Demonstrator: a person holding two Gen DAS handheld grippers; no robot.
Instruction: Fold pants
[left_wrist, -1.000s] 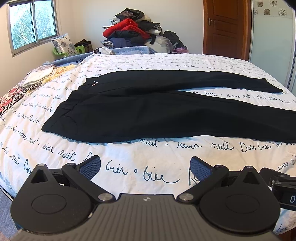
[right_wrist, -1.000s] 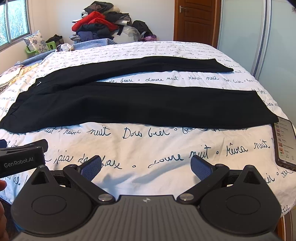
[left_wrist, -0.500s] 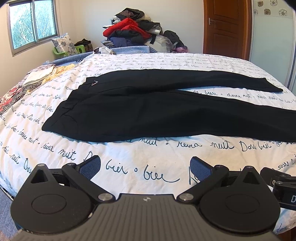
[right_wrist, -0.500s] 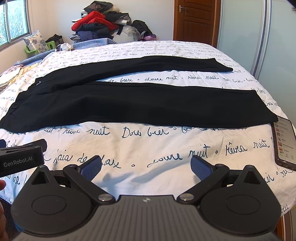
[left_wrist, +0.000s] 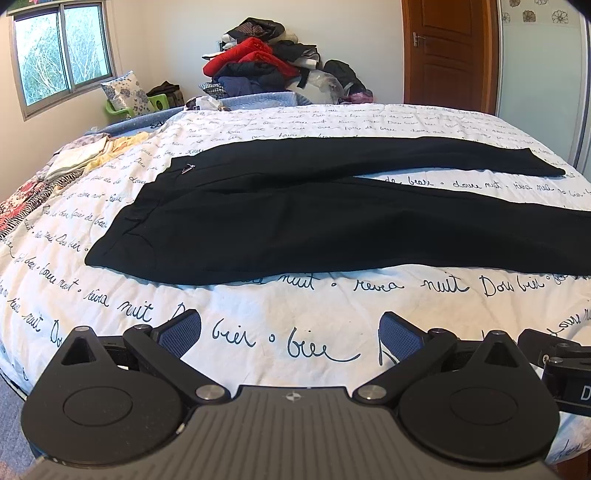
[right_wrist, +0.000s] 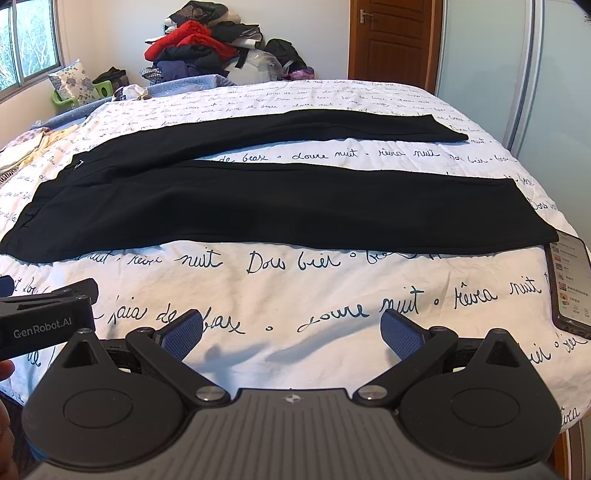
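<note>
Comparing w/ prior frames: almost nothing has changed; both views match the ones from a sec ago, only a hair of camera drift.
Meaning for task: no fold begun yet, so this reads as a pause or line-up before the first grab.
Pants (left_wrist: 295, 221): black, spread flat across the bed (left_wrist: 258, 314), waistband twd the person's left, legs running right. Legs are parted in a narrow V, w/ a strip of the printed cover showing between them. Near leg lies close to the front edge of the bed; far leg sits beyond it, hem twd the right.
Left gripper (left_wrist: 290, 330): jaws wide apart, nothing between the blue pads (left_wrist: 181, 330), hovering over bare cover just short of the near leg, apart from the cloth.
Right gripper (right_wrist: 291, 328): same, spread wide and empty, over bare cover in front of the near leg, not touching it.
Phone (right_wrist: 569, 280): lies at the right edge of the bed, just beside the near hem; could be dragged or covered if that hem is pulled.
Clothes pile (left_wrist: 273, 62): heaped past the far side of the bed, well apart from the work.
Likely next: prob. bring one leg onto the other, i.e. grab near waist corner w/ left and near hem w/ right. A guess only.
Risk: dark cloth hides its edges, so a pinch may catch the cover too.
</note>
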